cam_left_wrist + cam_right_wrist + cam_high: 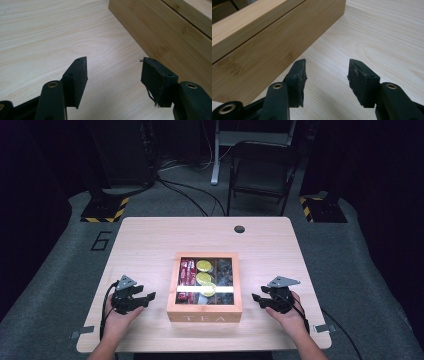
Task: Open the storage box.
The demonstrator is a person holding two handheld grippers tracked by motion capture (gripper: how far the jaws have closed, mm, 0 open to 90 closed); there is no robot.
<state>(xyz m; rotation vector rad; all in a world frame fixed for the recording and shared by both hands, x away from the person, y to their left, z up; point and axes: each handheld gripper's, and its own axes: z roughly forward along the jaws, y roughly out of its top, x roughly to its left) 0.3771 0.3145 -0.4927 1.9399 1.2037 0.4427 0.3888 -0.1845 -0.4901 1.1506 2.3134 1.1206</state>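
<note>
A wooden tea box (205, 316) with a glass-windowed lid stands in the middle of the table, lettered TEA on its front. Through the window I see red packets (186, 272) and yellow round sachets (203, 266). My left gripper (146, 299) hovers just left of the box, open, with nothing between its jaws. In the left gripper view the gripper (113, 67) has the box's side wall (170, 32) close on its right. My right gripper (257, 299) is open to the right of the box. In the right gripper view the gripper (327, 68) has the box wall (262, 42) on its left, and its jaws hold nothing.
The light wooden table (150, 240) has a round cable hole (239, 229) near its far edge. A folding chair (262, 170) stands behind the table on the grey floor, with cables and black-and-yellow striped stand feet (105, 212) nearby.
</note>
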